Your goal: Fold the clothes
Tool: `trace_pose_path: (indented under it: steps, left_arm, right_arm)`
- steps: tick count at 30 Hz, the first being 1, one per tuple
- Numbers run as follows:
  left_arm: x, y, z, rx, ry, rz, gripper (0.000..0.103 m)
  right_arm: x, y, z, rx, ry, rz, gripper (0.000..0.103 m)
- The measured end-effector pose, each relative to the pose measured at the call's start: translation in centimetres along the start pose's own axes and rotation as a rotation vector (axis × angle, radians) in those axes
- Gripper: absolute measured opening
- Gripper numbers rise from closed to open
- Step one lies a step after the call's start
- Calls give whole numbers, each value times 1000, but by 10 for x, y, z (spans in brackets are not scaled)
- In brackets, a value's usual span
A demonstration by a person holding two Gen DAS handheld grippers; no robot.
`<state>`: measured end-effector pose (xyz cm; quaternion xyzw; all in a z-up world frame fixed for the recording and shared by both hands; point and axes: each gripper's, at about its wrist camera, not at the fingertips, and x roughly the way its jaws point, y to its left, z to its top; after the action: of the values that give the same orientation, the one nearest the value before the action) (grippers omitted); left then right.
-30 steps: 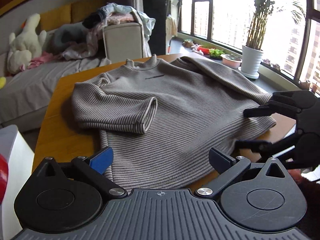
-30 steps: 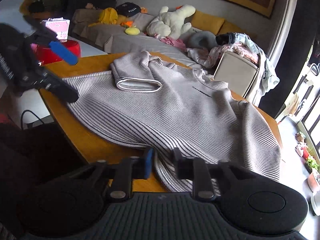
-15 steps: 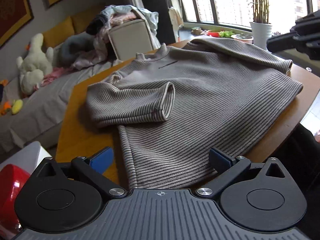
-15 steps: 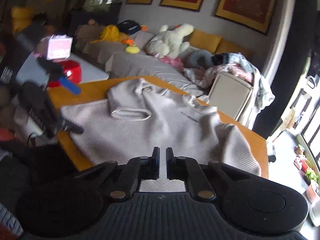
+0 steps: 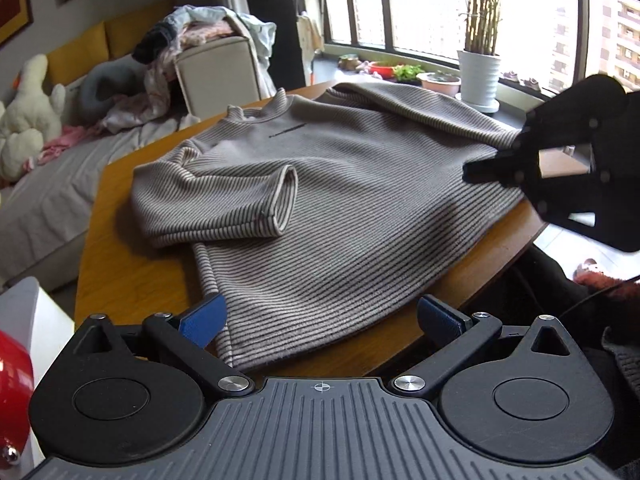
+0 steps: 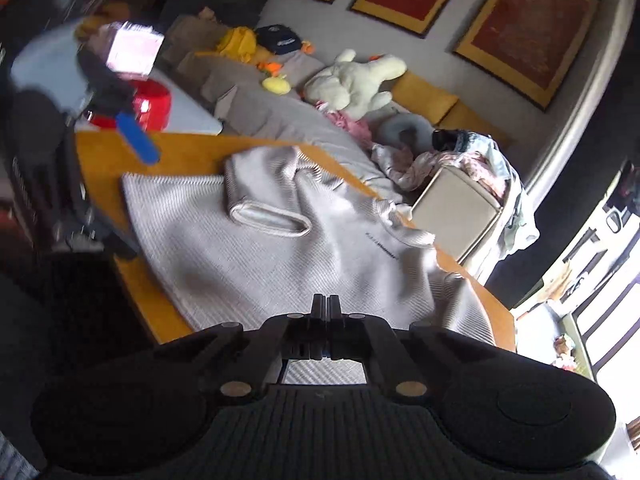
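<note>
A grey striped sweater [image 5: 360,200] lies flat on the orange wooden table [image 5: 132,280], its left sleeve [image 5: 224,208] folded across the chest. My left gripper [image 5: 320,316] is open at the near hem, blue pads on either side of the cloth and not pressing it. My right gripper [image 5: 470,170] hovers by the right sleeve cuff [image 5: 496,140]. In the right wrist view the right gripper [image 6: 327,308] is closing, its jaws together above the sweater [image 6: 280,260], with no cloth seen between them. The left gripper [image 6: 128,192] shows blurred at the far hem.
A sofa with a white plush toy [image 6: 352,84] runs behind the table. A beige box heaped with clothes [image 5: 216,64] stands at the table's far corner. A potted plant [image 5: 478,76] sits by the window. A red object [image 6: 150,104] rests on a white surface at the left.
The right gripper's jaws have closed fully and it has lifted off the sweater's right hem corner, now hovering by the sleeve cuff. The left gripper stays open at the near hem.
</note>
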<state>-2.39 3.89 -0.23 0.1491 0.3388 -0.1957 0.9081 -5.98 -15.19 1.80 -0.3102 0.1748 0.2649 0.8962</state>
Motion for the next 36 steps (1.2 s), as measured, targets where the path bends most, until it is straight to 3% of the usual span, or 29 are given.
trace_pose_path:
  steps: [3,7,8,12,13,14,18,21,25,27,28,29,32,36]
  left_arm:
    - [5,1,-1,-7,16,9,103]
    - [2,2,0,-10,12,7,103]
    - [2,2,0,-11,11,6,103]
    - [-1,0,0,-2,10,-2,103]
    - [-2,-1,0,5,12,-7,103]
    - [-3,-2,-1,12,14,-12,103]
    - [-5,-4,-6,43,22,-6,103]
    - [0,0,-8,40,28,42,103]
    - [9,22,2,-3,6,193,103]
    - [10,37,9,-50,-15,264,103]
    - [8,46,13,-89,-25,277,103]
    - [6,56,16,-128,-34,290,103]
    - [-3,73,24,-191,-69,293,103]
    - [-5,76,28,-189,-82,298,103]
  right_arm:
    - [-12,-10,0,-4,-14,62,2]
    - [-12,8,-10,-130,37,111,34]
    - [-9,15,-14,-158,54,115,35]
    - [14,38,-23,-260,90,60,34]
    - [19,42,-24,-288,86,27,28]
    - [20,38,-21,-267,74,13,2]
    - [12,5,1,-86,-1,-9,4]
    - [-1,-24,12,41,-41,-6,4]
    - [-5,-31,2,60,-29,-35,5]
    - [-7,-29,-9,83,-16,-63,20]
    - [-8,-27,-16,95,-11,-88,49]
    - [-10,-22,-24,103,-11,-115,71]
    - [-9,-2,-46,138,10,-164,73]
    - [1,5,-53,268,-43,-264,74]
